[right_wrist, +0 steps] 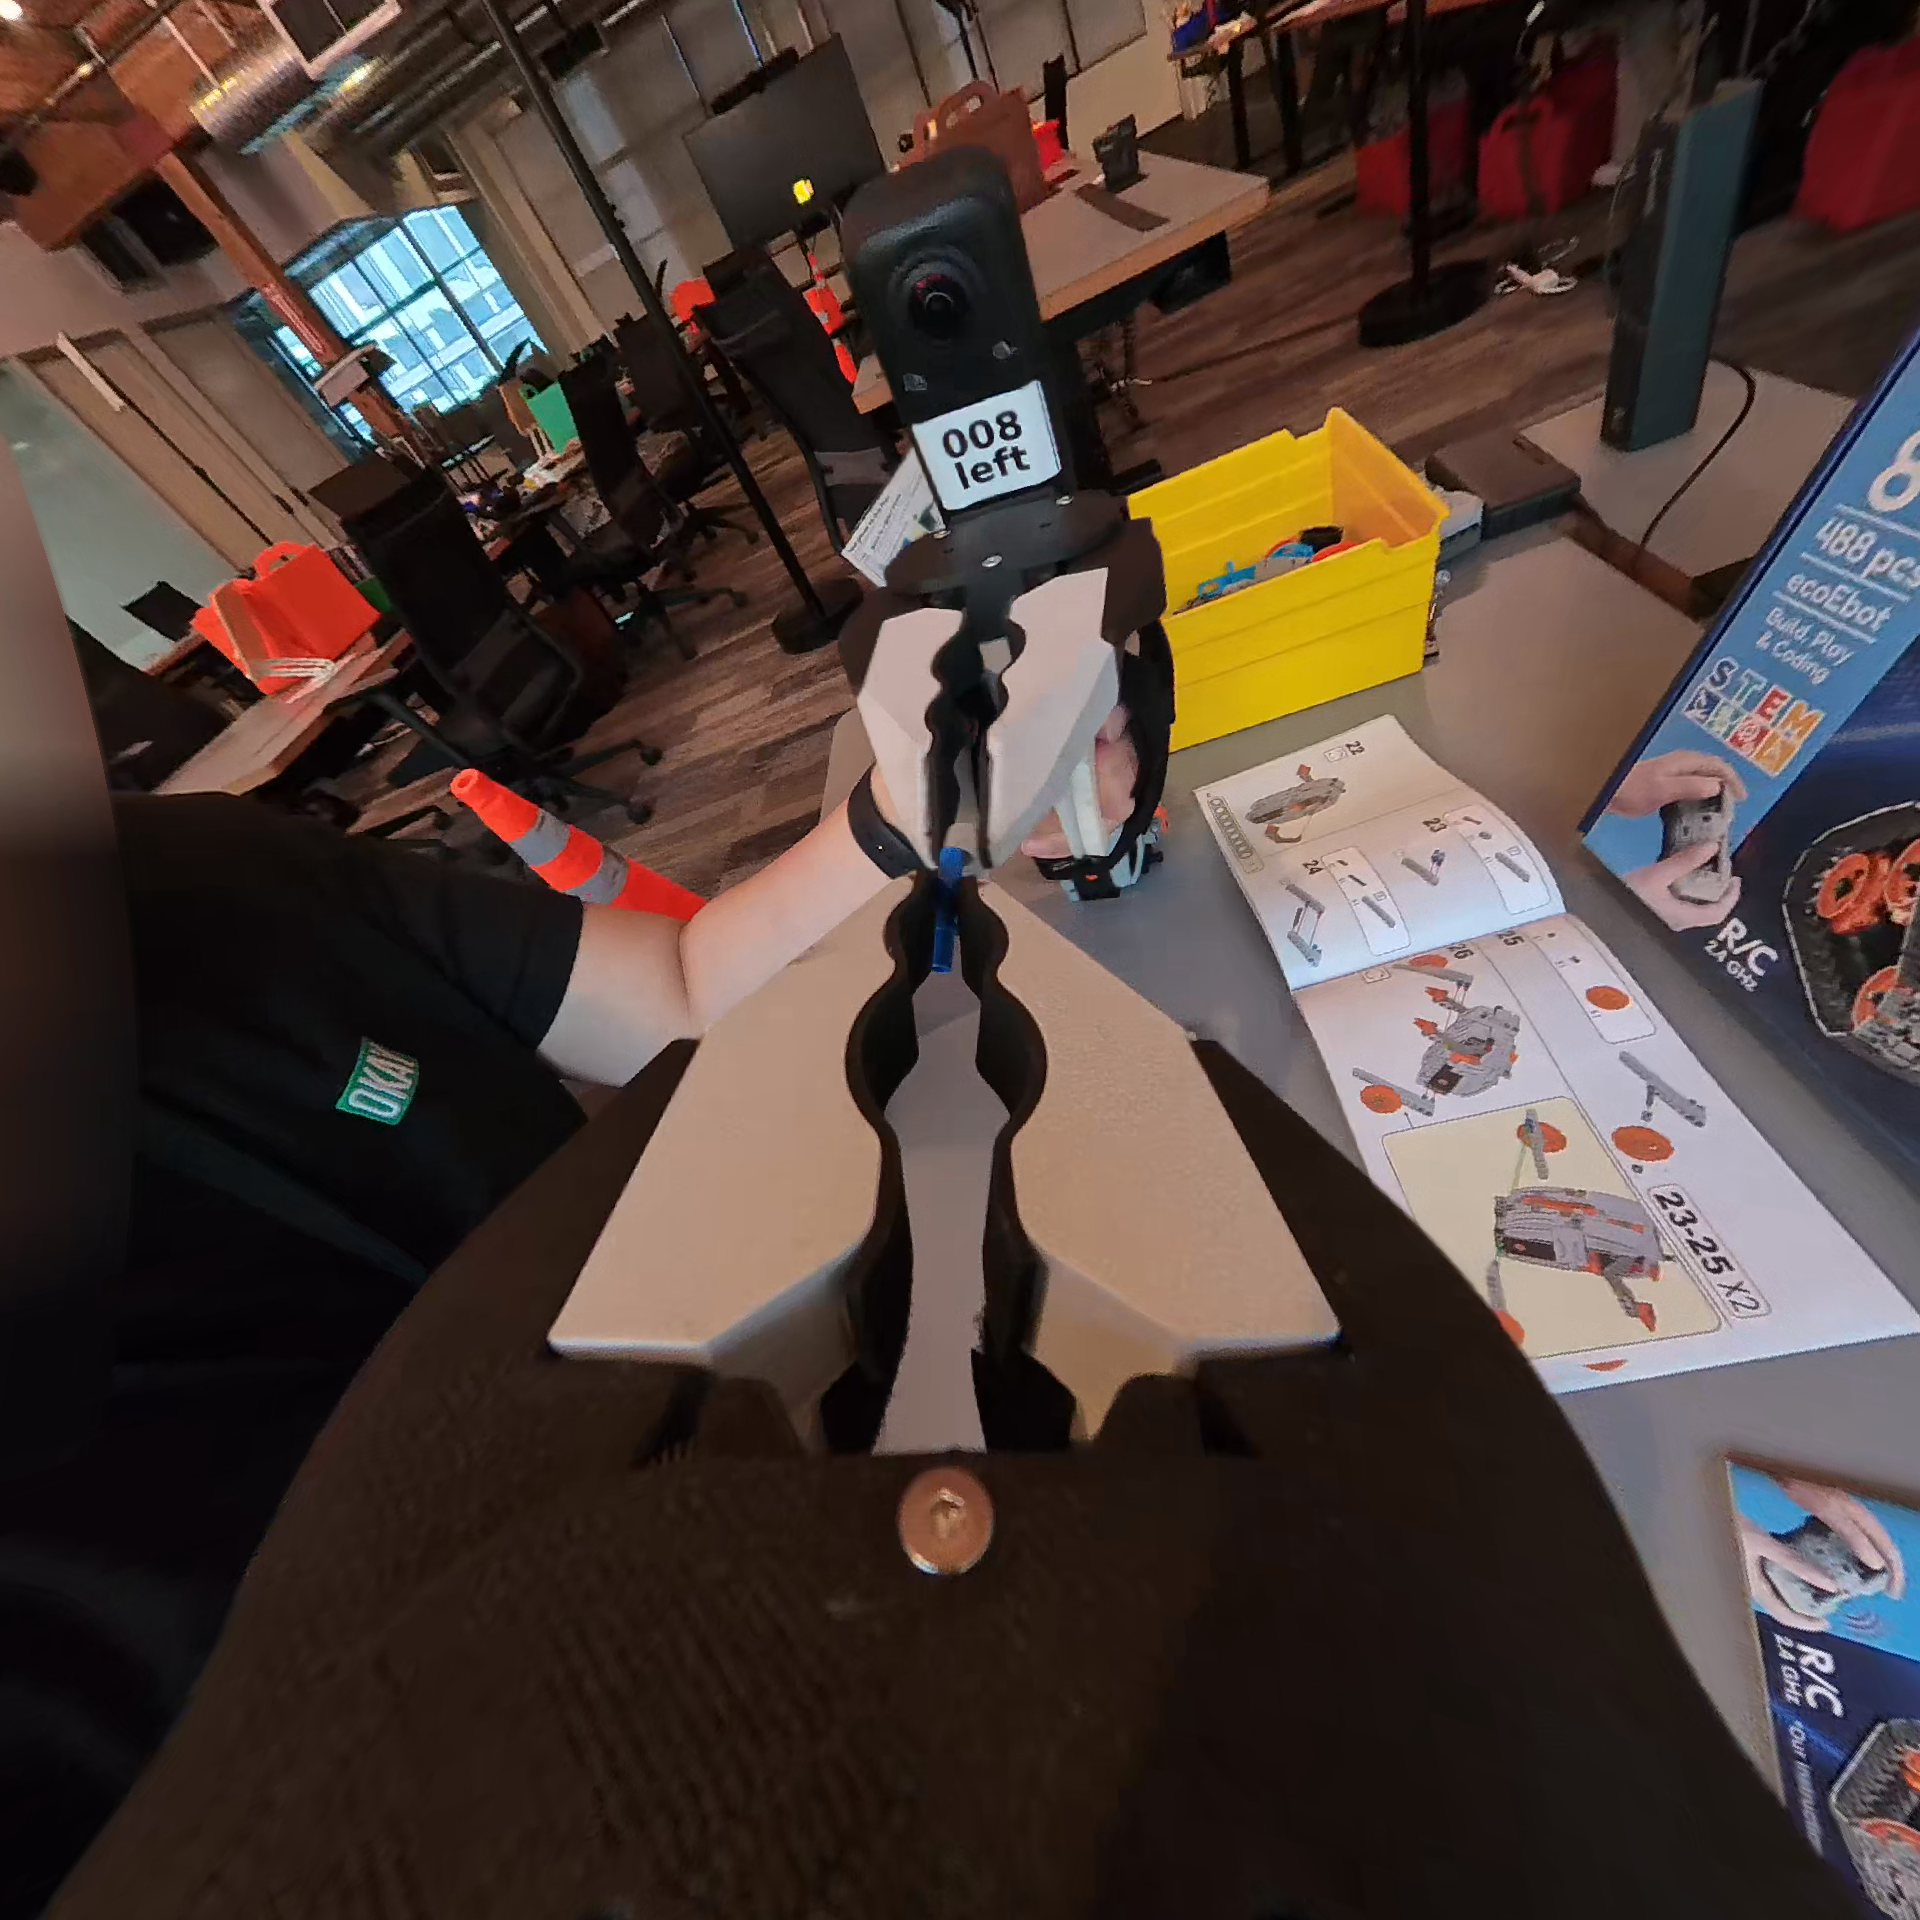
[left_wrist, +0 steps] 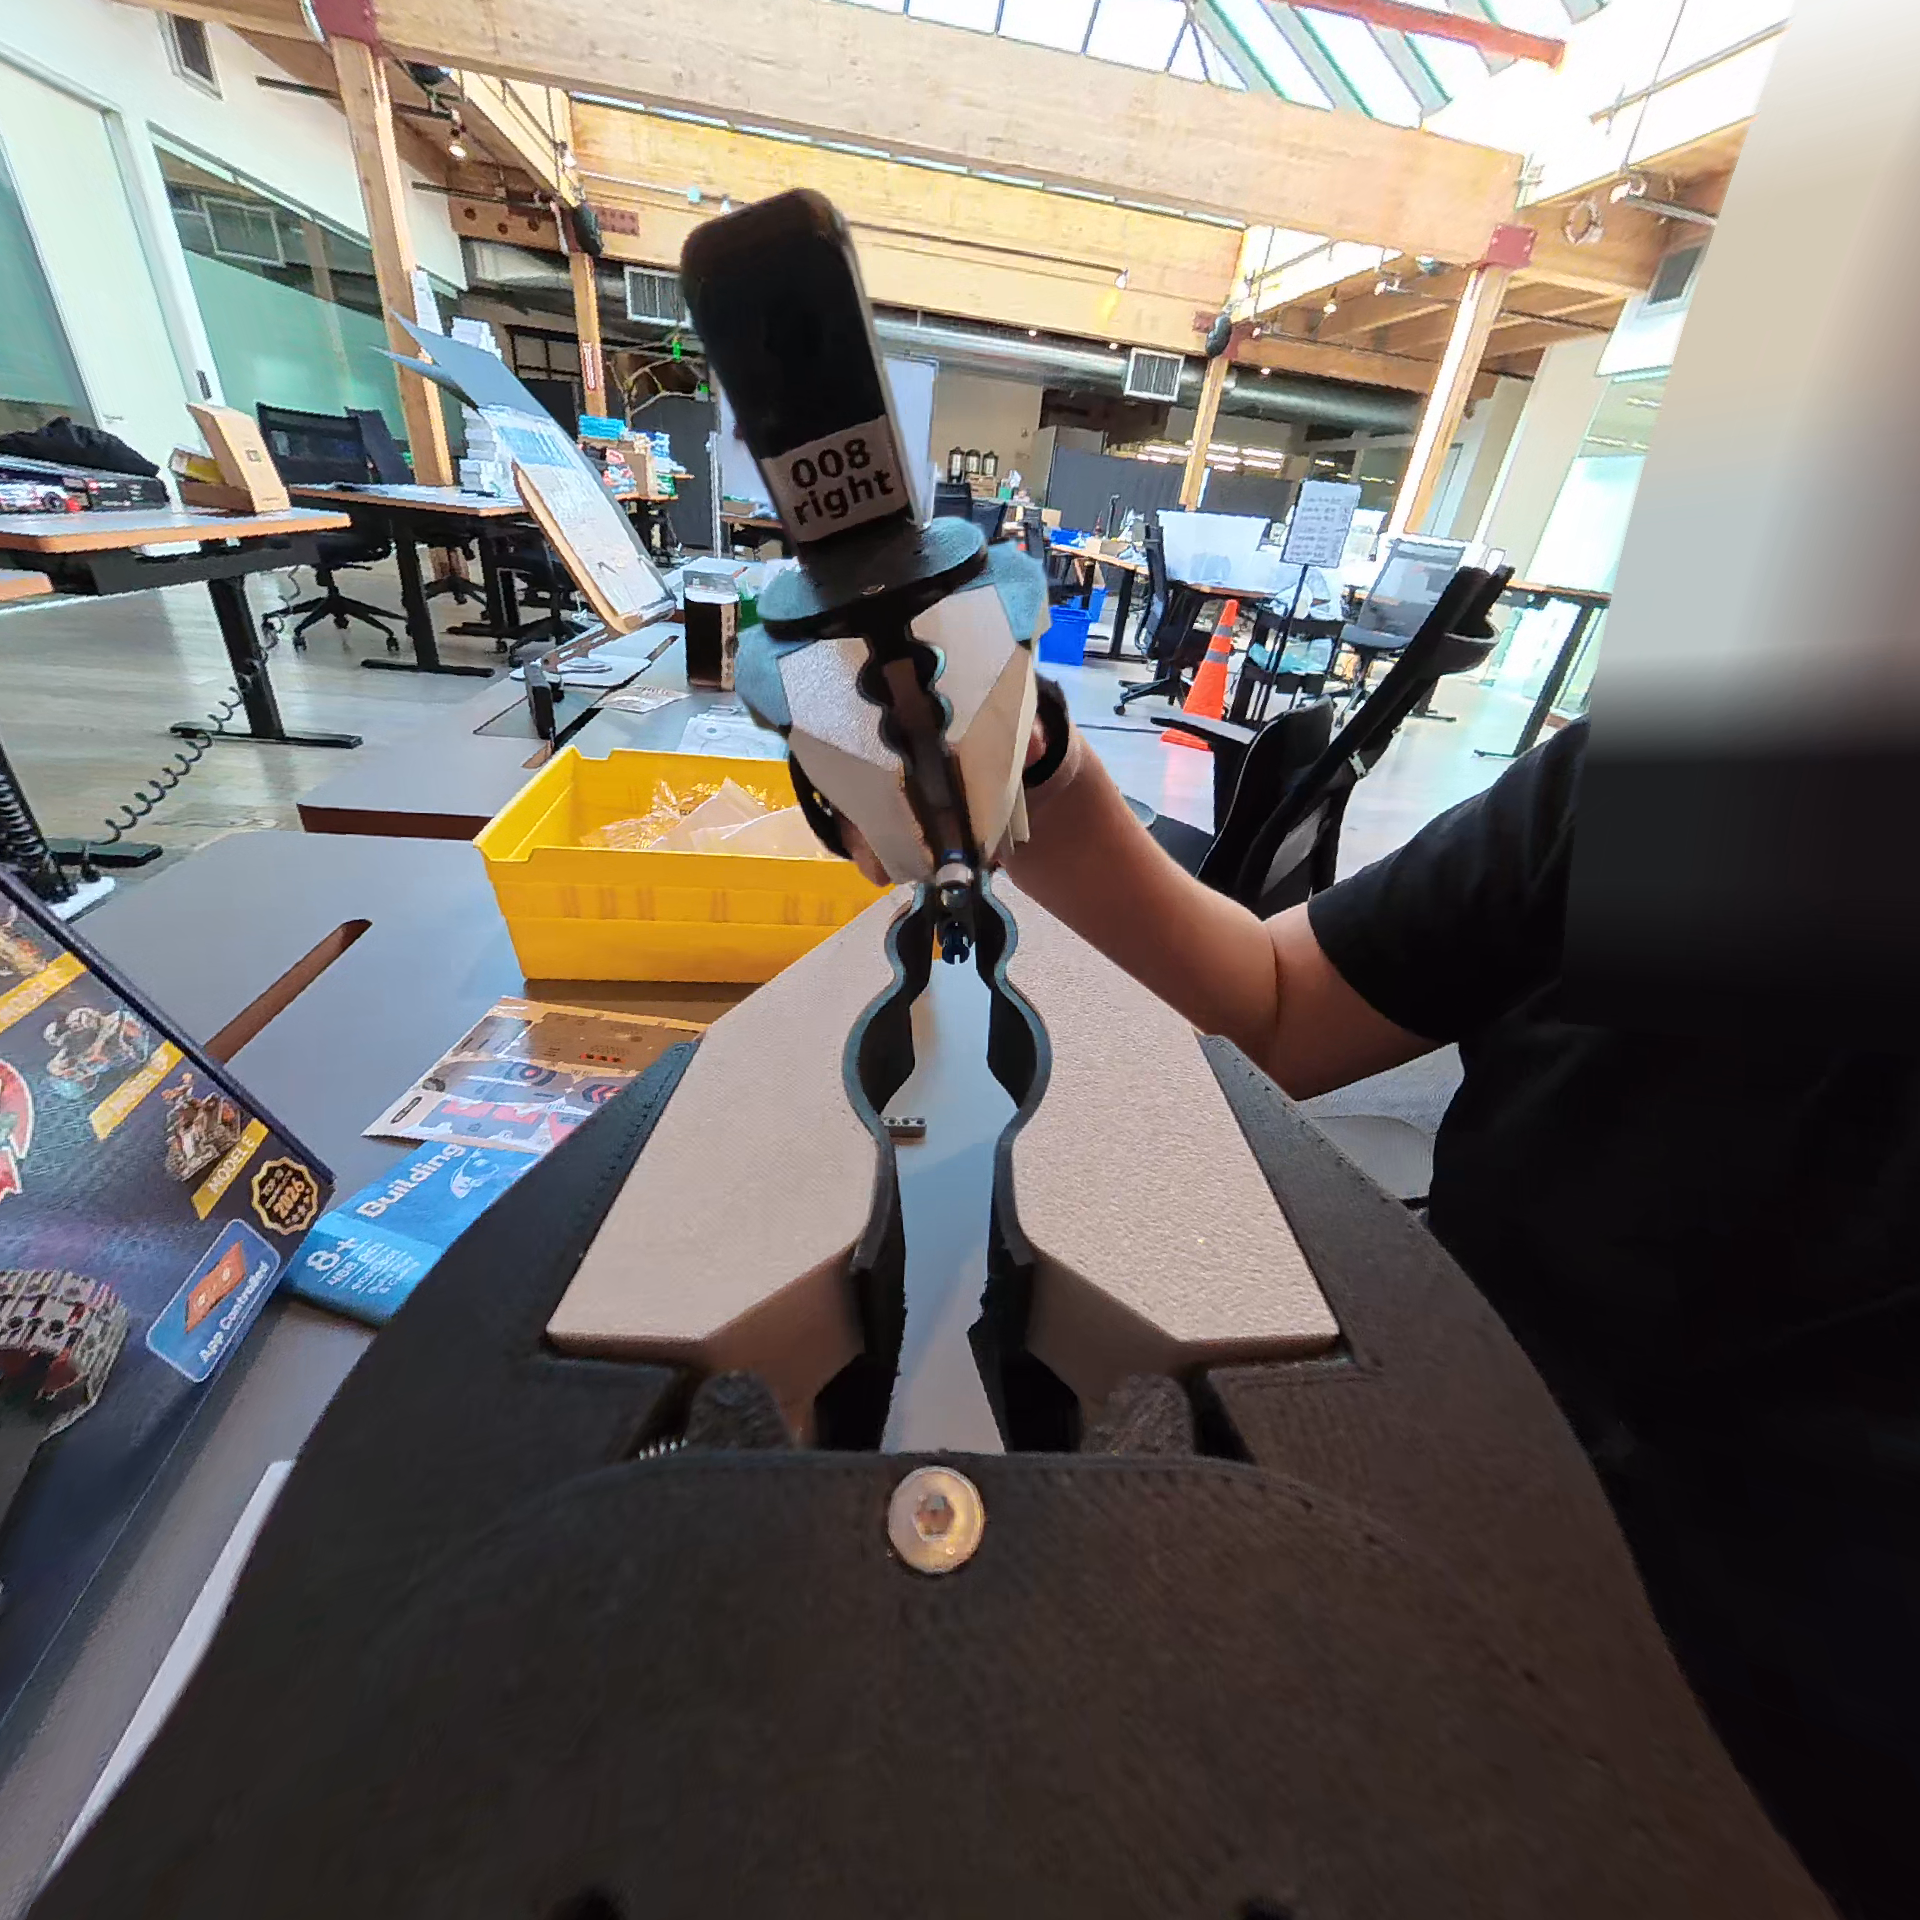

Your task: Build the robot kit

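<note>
My two grippers meet tip to tip above the grey table [right_wrist: 1642, 1455]. A small blue pin [right_wrist: 943, 920] joined to a small grey piece [left_wrist: 951, 881] bridges the two pairs of tips. My left gripper [left_wrist: 951, 920] is closed, with the blue pin [left_wrist: 954, 938] showing between its tips. My right gripper [right_wrist: 940, 904] is closed on the same pin. The right gripper faces me in the left wrist view [left_wrist: 940, 868]. The left gripper faces me in the right wrist view [right_wrist: 961, 842]. Which end each one pinches is hard to tell.
A yellow bin [left_wrist: 665, 904] of bagged parts stands behind, and also shows in the right wrist view [right_wrist: 1299, 644]. An open instruction booklet [right_wrist: 1507, 1039], a toy box [right_wrist: 1787, 790], a sticker sheet [left_wrist: 530, 1070] and a small grey brick [left_wrist: 902, 1127] lie on the table. The person's arm [left_wrist: 1174, 935] reaches in. Less than 4 cm separates the two grippers' tips.
</note>
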The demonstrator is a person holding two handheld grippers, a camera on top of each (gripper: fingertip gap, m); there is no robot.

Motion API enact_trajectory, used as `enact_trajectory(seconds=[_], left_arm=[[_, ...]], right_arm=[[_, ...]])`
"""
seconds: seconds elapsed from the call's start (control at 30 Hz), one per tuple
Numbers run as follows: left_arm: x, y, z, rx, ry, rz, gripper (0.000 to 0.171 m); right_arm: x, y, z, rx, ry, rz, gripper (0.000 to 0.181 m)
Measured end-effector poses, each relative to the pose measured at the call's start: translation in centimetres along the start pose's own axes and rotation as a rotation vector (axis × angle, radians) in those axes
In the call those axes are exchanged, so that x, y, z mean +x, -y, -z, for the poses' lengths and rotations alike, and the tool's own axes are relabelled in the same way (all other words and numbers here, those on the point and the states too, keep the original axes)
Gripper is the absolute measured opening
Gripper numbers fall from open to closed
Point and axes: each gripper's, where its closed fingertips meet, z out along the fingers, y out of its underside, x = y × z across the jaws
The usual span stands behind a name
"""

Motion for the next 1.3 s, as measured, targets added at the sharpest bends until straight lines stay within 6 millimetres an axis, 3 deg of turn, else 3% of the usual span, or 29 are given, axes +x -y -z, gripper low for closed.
enact_trajectory(seconds=[0.5,0.9,1.3], left_arm=[[-0.3,-1.4,0.2,-0.08,-0.002,0.072,0.006],[-0.4,0.3,0.3,0.059,-0.042,0.126,0.006],[-0.4,-2.6,0.9,-0.127,-0.035,0.158,0.006]], right_arm=[[0.9,-1.6,-0.7,-0.081,-0.041,0.02,0.003],[0.6,-0.3,-0.7,-0.037,-0.126,0.153,0.003],[1.4,-2.8,-2.0,-0.176,-0.132,0.153,0.003]])
